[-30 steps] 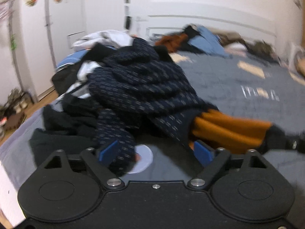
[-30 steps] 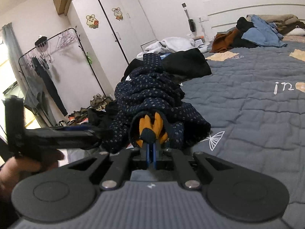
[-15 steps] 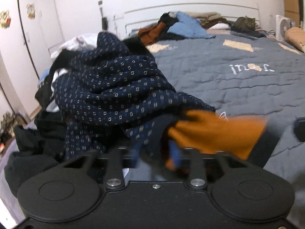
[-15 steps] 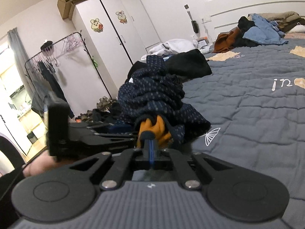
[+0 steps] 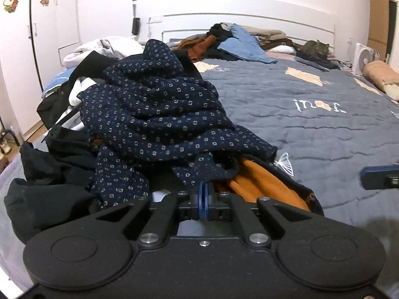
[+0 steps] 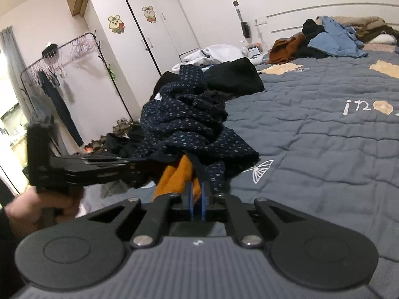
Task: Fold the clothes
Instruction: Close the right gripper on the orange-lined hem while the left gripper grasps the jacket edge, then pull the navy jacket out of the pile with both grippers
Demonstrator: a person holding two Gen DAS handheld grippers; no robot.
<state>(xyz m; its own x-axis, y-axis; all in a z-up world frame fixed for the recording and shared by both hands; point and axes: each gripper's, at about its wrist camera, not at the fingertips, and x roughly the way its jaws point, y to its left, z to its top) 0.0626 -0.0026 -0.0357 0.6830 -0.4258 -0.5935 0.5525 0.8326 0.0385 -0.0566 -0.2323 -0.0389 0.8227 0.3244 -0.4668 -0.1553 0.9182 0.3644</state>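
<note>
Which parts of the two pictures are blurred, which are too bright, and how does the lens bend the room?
Left wrist view: sharp throughout; the headboard bows with the fisheye, and the frame corners are black. Right wrist view: the left gripper and the hand holding it are smeared, the strip at the far left edge is overexposed, and the wardrobe leans from distortion.

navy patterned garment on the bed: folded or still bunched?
Bunched, not folded. The navy patterned garment lies in a crumpled heap on the grey quilt, creased all over, its orange lining spilling out at the near edge.
</note>
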